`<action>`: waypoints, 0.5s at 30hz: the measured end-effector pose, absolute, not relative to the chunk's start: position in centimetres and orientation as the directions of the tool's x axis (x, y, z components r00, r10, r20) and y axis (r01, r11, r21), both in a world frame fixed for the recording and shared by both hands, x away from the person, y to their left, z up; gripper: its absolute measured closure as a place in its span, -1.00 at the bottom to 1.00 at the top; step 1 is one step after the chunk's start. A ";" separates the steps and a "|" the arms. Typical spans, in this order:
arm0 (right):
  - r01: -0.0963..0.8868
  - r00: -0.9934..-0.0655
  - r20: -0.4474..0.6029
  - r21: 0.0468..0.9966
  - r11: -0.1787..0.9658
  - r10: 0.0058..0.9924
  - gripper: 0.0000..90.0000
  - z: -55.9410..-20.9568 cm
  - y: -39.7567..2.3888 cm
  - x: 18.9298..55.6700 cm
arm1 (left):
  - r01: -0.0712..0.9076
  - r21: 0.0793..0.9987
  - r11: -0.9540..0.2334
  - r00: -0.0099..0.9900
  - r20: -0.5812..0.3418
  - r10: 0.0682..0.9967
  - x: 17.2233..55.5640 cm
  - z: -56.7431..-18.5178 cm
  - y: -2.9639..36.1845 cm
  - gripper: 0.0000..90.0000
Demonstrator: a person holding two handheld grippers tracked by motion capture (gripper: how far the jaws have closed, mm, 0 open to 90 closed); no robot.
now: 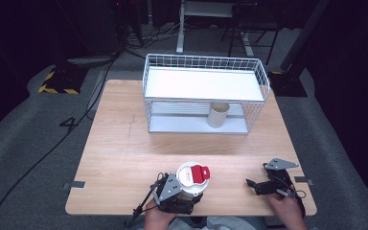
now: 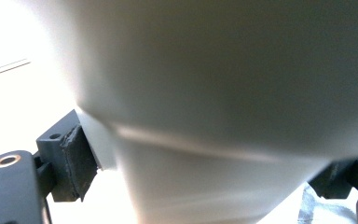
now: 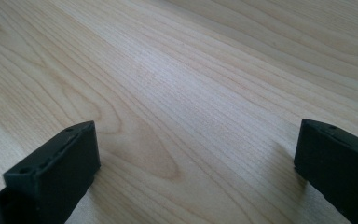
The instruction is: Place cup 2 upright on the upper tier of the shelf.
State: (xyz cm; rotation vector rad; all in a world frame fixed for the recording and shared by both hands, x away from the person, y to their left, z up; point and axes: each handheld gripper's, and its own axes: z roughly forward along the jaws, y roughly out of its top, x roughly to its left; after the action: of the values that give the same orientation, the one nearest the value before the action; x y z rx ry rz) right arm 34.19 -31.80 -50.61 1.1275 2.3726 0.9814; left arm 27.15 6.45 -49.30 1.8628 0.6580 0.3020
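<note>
Between the left gripper's (image 1: 184, 189) pads, clamped: white cup (image 1: 190, 178) with a red piece on top, contents hidden. Beyond it, beige cup (image 1: 218, 115) inside wire basket (image 1: 263, 76). Right gripper (image 1: 255, 185) wide open, holding nothing, over bare table (image 1: 124, 143) near the front edge.

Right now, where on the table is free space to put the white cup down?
The wide wood band between the cup and the wire rack is bare, as is the table's left side. The right gripper rests near the front right corner. The rack's lower shelf holds a paper tube.
</note>
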 end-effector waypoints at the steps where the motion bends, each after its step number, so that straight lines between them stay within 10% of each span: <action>1: 0.545 -0.629 -0.007 0.709 0.448 0.777 -1.00 -50.6 -31.8 34.2 | 0.298 0.917 -0.264 0.816 -0.101 0.570 27.2 -49.2 6.5 -0.71; 15: 0.545 -0.629 -0.007 0.709 0.448 0.777 -1.00 -50.6 -31.8 34.2 | 0.294 0.928 -0.229 0.803 -0.110 0.585 27.9 -46.1 7.6 -0.70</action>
State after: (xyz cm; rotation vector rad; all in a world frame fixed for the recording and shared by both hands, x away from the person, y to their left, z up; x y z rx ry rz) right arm 34.19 -31.80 -50.61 1.1275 2.3722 0.9810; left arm 27.92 7.60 -46.11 1.8280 0.6727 0.3124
